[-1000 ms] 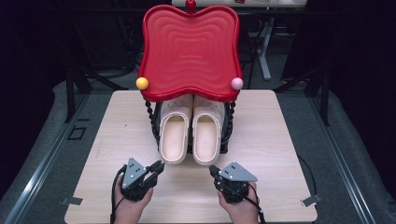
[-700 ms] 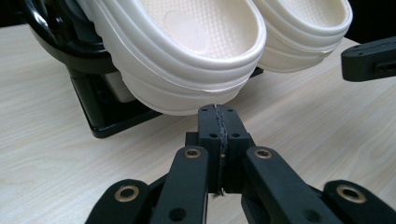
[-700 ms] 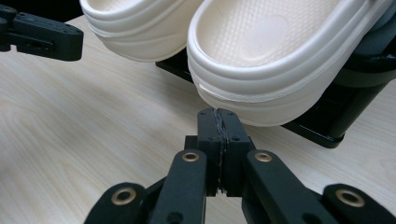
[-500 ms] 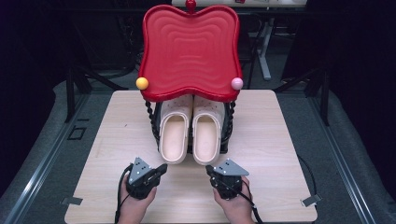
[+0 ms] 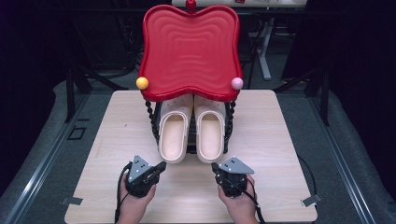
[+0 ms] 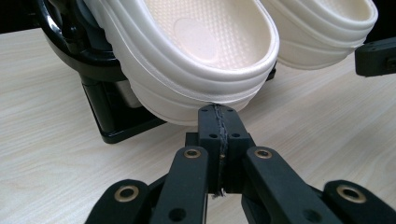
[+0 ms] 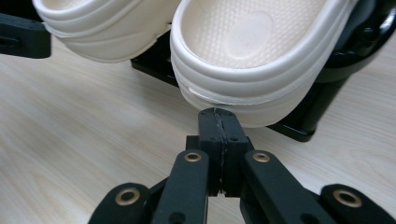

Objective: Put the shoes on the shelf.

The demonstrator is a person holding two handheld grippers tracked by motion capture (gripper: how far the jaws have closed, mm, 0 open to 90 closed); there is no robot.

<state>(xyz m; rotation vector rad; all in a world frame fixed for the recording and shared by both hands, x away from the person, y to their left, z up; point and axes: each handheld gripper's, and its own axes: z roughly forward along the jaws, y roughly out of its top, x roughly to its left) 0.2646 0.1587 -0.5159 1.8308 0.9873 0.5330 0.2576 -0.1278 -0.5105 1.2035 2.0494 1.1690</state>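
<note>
The cream clogs (image 5: 192,133) lean heel-down on the black rack (image 5: 188,147) before my left gripper (image 5: 160,166) and right gripper (image 5: 215,167), whose jaws are pressed together and empty, so a nudge could tip them off.

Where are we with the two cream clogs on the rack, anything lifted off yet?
Nothing looks done: both clogs, left clog and right clog, sit side by side on the black rack under the red tray. In hand: the left claw and right claw are shut on nothing, their tips just short of each clog's heel. Left: probably opening, gripping and lifting each clog.
</note>
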